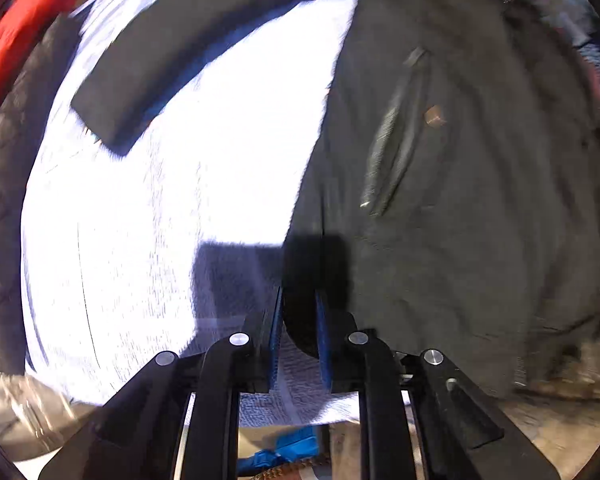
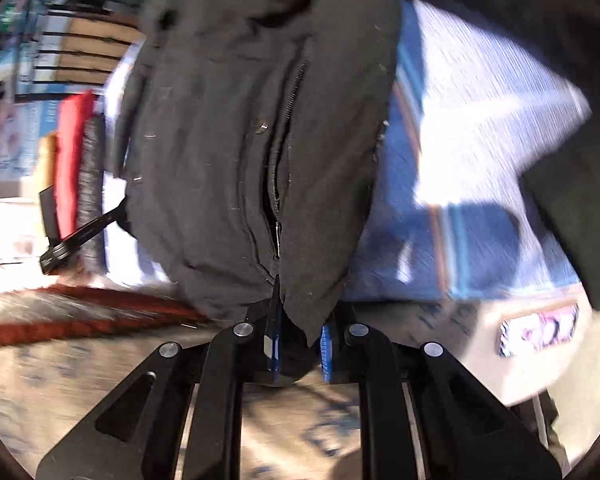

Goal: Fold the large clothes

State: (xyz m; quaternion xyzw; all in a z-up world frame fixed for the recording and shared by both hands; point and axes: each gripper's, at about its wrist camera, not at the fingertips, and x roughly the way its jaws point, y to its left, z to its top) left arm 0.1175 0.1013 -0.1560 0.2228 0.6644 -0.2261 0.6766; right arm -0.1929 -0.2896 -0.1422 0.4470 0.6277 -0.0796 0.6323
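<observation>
A dark jacket (image 1: 440, 168) is seen spread over a white striped bedspread (image 1: 160, 200), its body lying toward the right of the left wrist view, one sleeve (image 1: 140, 68) stretched away across the bright cloth. In the right wrist view the jacket (image 2: 228, 140) is seen bunched, with the front zip (image 2: 278, 184) running down to the hem.

Handling is judged as soft, thick, fairly heavy for cloth; padded fabric is expected to sag and drag rather than slide. Hems and seams are judged the best hold, since they are doubled and less likely to slip.

The left hand-held gripper (image 1: 300, 320) is seen clamped on a fold of the jacket's bottom edge, dark fabric pressed between the blue pads (image 1: 275, 332). The right hand-held gripper (image 2: 298, 340) is seen clamped on the hem corner at the base of the zip.

Open bedspread is seen to the left of the body, judged ample room for folding over. A red item (image 1: 20, 40) and a quilted dark one (image 1: 4, 200) are seen along the far left edge; floor (image 2: 100, 368) is seen just below the hem. Both views are motion-blurred.
</observation>
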